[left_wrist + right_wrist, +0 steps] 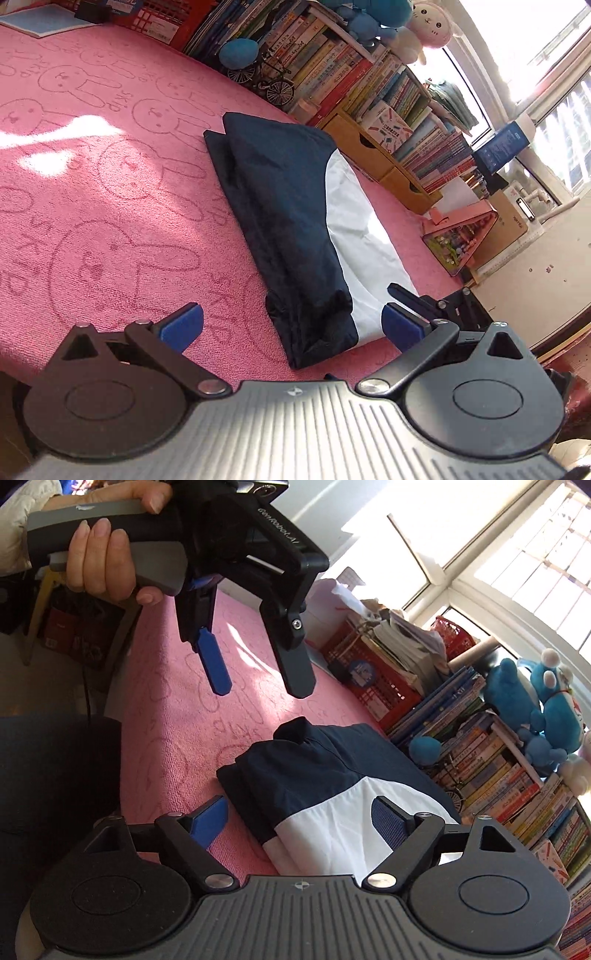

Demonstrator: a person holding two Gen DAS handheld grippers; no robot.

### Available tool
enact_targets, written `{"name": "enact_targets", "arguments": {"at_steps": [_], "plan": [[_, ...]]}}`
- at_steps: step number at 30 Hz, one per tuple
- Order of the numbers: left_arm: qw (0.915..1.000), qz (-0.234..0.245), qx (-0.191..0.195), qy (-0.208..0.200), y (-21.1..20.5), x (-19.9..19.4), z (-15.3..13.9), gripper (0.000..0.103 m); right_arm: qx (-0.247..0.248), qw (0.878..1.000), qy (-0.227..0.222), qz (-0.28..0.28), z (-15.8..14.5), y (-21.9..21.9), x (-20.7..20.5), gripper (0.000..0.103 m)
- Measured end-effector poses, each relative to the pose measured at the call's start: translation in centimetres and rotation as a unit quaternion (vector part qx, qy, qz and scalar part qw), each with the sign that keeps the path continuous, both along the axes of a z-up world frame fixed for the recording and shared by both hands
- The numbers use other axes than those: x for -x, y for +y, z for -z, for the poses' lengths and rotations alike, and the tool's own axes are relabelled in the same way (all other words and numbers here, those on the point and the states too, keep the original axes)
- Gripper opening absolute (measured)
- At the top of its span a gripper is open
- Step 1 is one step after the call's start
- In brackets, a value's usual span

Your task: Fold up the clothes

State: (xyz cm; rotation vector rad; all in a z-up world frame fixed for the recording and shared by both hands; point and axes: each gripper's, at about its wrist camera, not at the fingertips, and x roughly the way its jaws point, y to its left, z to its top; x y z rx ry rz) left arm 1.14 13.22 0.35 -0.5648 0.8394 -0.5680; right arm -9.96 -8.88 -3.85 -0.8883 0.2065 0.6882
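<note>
A folded navy and white garment lies flat on the pink rabbit-print cover. In the left wrist view my left gripper stands open just short of the garment's near end, with its blue pads wide on either side and touching nothing. In the right wrist view my right gripper is open over the white part of the garment, and its pads do not press the cloth. A hand holds the left gripper above the cover, open and with nothing between its fingers.
Behind the garment, a bookshelf packed with several books runs along the far edge, with plush toys on top. Also along that edge are a red crate, wooden drawers, a small model bicycle and a pink stand. Windows let in bright sunlight.
</note>
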Motion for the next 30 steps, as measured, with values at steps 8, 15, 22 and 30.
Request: {"name": "enact_targets", "arguments": {"at_steps": [8, 15, 22, 30], "plan": [[0.9987, 0.0, 0.05, 0.006, 0.7, -0.4, 0.1, 0.103, 0.021, 0.997, -0.075, -0.002, 1.1, 1.9, -1.0, 0.066], [0.9905, 0.023, 0.124, 0.055, -0.1, -2.5, 1.9, 0.103, -0.031, 0.997, -0.071, 0.026, 0.3, 0.4, -0.7, 0.029], [0.9844, 0.032, 0.152, 0.083, -2.6, -5.3, 2.8, 0.103, -0.081, 0.995, -0.037, 0.043, -1.4, -1.1, -0.9, 0.018], [0.9819, 0.033, 0.165, 0.087, -3.6, -6.5, 2.7, 0.077, -0.073, 0.995, -0.036, 0.049, -0.3, -1.4, -0.5, 0.075]]}}
